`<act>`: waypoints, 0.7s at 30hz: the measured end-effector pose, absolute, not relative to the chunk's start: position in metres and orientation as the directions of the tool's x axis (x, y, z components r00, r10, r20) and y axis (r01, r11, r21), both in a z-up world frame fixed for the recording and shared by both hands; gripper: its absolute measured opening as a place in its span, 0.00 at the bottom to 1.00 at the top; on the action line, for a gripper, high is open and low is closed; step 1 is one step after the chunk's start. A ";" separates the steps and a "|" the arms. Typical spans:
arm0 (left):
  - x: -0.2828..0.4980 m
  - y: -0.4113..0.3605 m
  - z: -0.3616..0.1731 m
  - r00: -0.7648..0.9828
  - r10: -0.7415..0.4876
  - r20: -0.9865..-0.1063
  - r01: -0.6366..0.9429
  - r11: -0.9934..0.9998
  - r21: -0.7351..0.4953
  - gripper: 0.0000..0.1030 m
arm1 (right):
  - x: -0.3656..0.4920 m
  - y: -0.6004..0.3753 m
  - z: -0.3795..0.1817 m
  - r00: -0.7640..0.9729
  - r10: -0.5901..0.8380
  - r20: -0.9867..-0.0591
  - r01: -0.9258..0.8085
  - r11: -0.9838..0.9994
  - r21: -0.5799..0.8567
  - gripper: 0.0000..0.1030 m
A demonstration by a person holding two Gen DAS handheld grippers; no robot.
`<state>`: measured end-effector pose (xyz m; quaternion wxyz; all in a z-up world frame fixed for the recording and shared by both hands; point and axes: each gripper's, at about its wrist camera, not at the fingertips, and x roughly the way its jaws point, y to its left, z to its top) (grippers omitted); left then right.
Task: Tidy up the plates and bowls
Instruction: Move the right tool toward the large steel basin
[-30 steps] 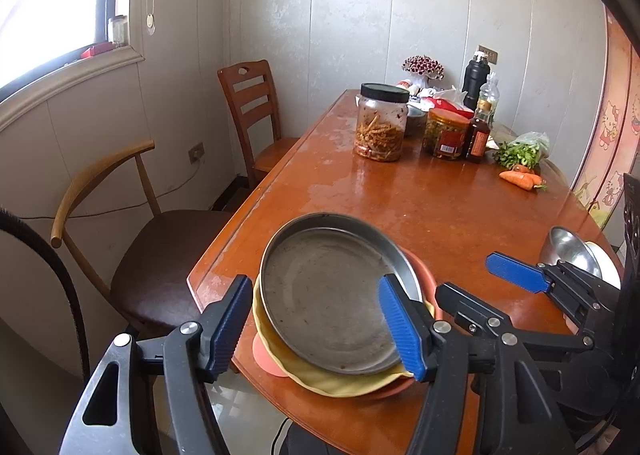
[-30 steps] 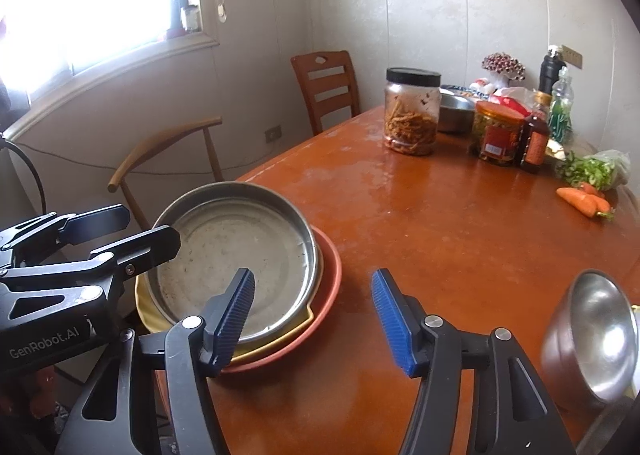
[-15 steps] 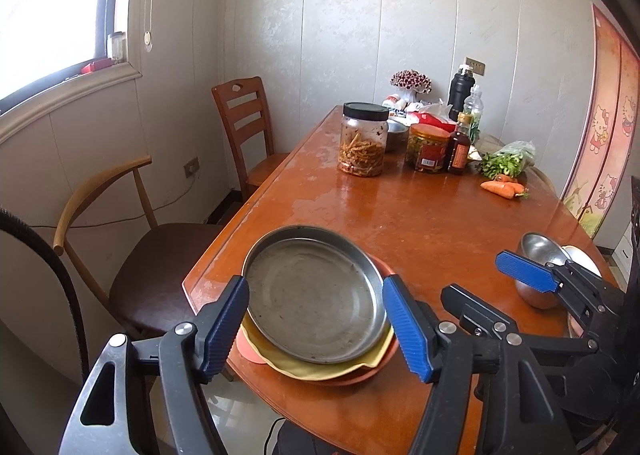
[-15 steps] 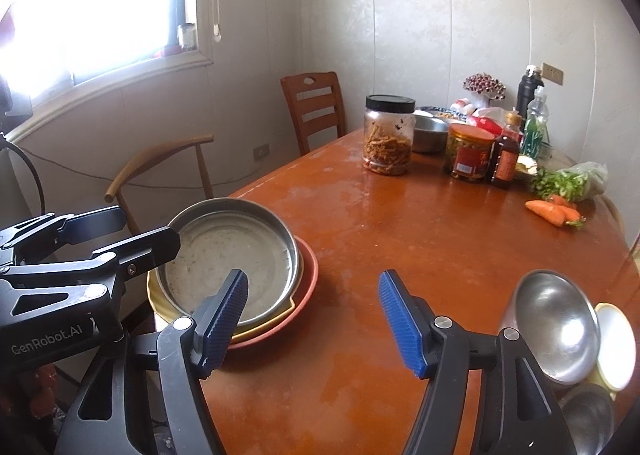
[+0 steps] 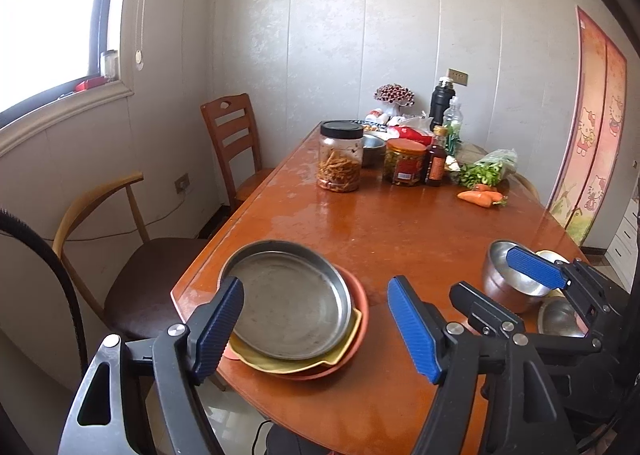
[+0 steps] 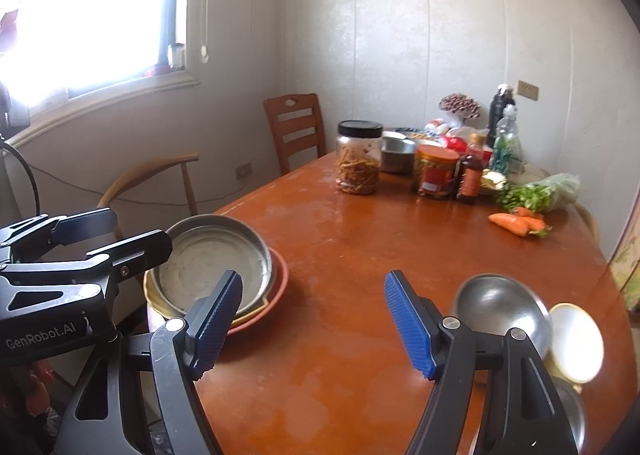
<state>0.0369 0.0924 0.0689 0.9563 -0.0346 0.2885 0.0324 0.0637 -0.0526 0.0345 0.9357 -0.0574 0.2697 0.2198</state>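
A steel pan [image 5: 288, 303] lies on a yellow plate [image 5: 280, 363], which lies on an orange plate [image 5: 356, 295], at the near left corner of the table [image 5: 380, 231]. My left gripper [image 5: 315, 282] hovers before and above this stack, jaws opening, nothing between them. To the right, a steel bowl [image 6: 500, 307] stands beside a white bowl [image 6: 576, 339] and another steel bowl [image 6: 572, 407]. My right gripper [image 6: 313, 279] hangs over bare table between the stack [image 6: 216, 259] and those bowls, jaws opening and empty. The left gripper [image 6: 140, 229] shows at the left edge of the right wrist view.
At the far end stand a black-lidded jar [image 5: 340, 157], a red-labelled jar [image 5: 404, 161], bottles [image 5: 438, 161], a small steel bowl [image 5: 372, 149], greens [image 5: 484, 171] and carrots [image 5: 480, 197]. Two chairs [image 5: 140, 255] stand along the left side under the window.
Both grippers have drawn back and risen from the plate stack, which now looks smaller and farther off. Both pairs of jaws stand wider, and more bowls show at the right.
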 end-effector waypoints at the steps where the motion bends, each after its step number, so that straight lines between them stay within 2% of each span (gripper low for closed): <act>1: 0.036 0.090 0.070 0.833 0.039 -0.553 -0.078 0.996 -0.047 0.72 | 0.061 -0.056 0.036 0.765 0.373 -0.524 -0.436 0.900 0.004 0.73; 21: 0.025 0.036 0.091 0.849 -0.003 -0.528 -0.011 1.000 -0.022 0.77 | 0.035 -0.120 0.056 0.824 0.321 -0.467 -0.350 0.936 0.027 0.75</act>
